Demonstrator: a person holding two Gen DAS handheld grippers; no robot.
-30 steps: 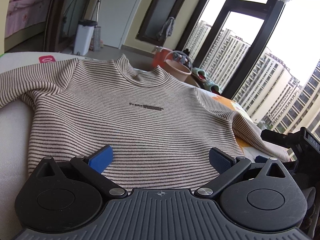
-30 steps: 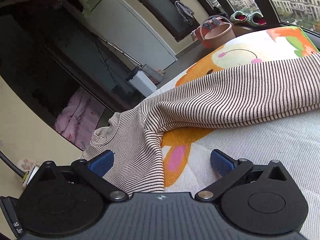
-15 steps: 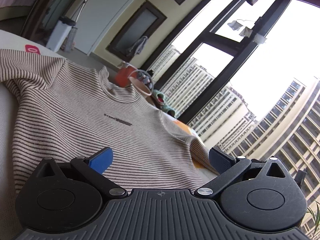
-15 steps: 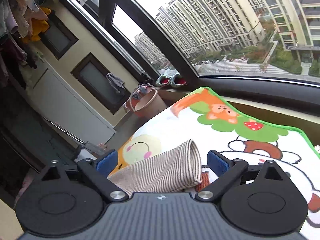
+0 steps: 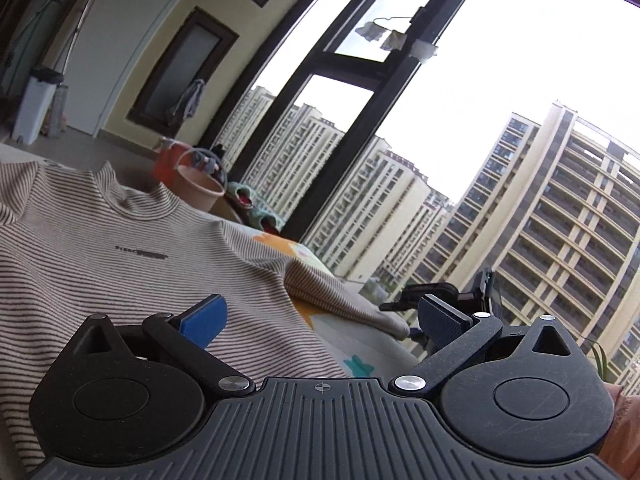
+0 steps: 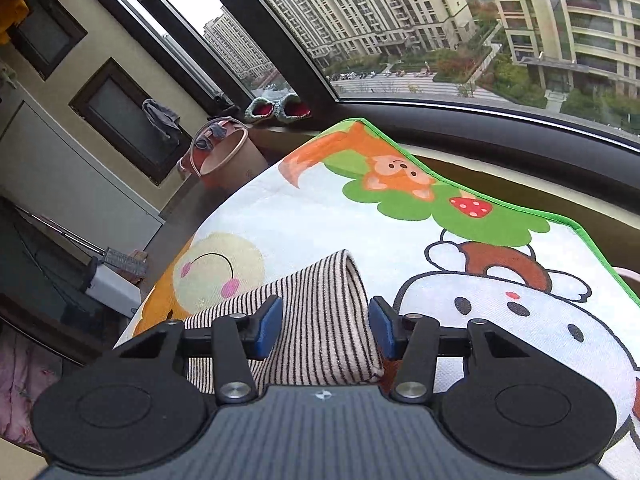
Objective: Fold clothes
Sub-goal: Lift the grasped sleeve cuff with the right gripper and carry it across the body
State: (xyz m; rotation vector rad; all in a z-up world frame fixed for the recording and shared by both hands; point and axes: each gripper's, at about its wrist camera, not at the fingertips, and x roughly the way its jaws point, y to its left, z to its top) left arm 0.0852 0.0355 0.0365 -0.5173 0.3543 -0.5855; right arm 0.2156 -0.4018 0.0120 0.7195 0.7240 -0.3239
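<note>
Closing in on the sleeve cuff, first fold coming up

My right gripper (image 6: 325, 322) is closing around the sleeve (image 6: 320, 312) of the striped top (image 5: 120, 264), which lies flat on the cartoon blanket (image 6: 360, 216); the pads aren't pressing on it yet. My left gripper (image 5: 324, 320) hangs spread wide over the hem, holding nothing. My worry: the jaws only catch the top layer, the cuff slips out and the fold ends up crooked.

Illegible chest print on striped top (image 5: 100, 264)
</note>
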